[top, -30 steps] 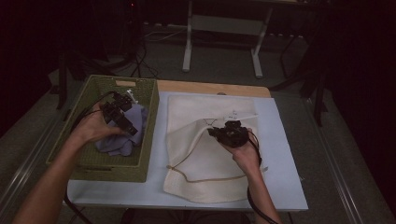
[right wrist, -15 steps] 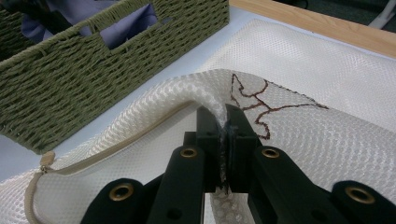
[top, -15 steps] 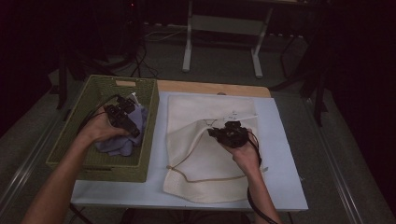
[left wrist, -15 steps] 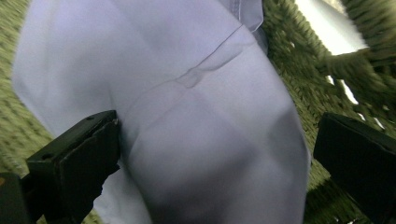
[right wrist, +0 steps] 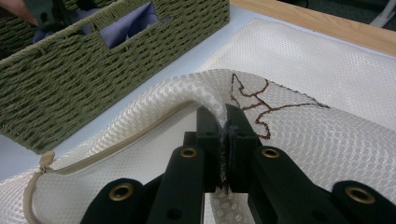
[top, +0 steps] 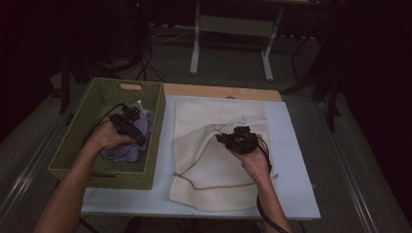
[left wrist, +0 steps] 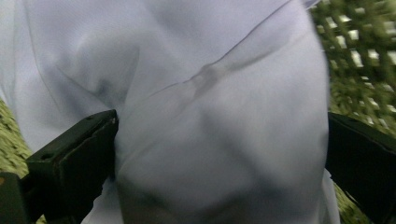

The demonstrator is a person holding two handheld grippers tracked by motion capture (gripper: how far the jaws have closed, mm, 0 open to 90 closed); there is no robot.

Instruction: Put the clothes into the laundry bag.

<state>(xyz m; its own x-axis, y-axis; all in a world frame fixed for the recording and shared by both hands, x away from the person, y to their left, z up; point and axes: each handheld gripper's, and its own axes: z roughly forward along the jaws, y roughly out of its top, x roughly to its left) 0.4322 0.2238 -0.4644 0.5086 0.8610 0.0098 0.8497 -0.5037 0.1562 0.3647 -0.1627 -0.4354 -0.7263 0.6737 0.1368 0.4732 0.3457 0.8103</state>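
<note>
A lavender cloth lies bunched in the green woven basket at the left. My left gripper is down in the basket, pressed into it. In the left gripper view the cloth bulges between the two jaws, which stand wide apart; the left gripper is open around it. A white mesh bag lies flat on the table. My right gripper is shut on the bag's upper layer and holds it raised. In the right gripper view the right gripper pinches that mesh fold, beside a brown thread.
The bag's beige zipper runs along its open edge toward the basket. The pale blue table top has a wooden strip at its far edge. Metal stand legs and cables are on the floor beyond.
My left gripper has shifted a little nearer and lower into the lavender cloth in the basket. The right gripper holds the mesh bag in the same place.
</note>
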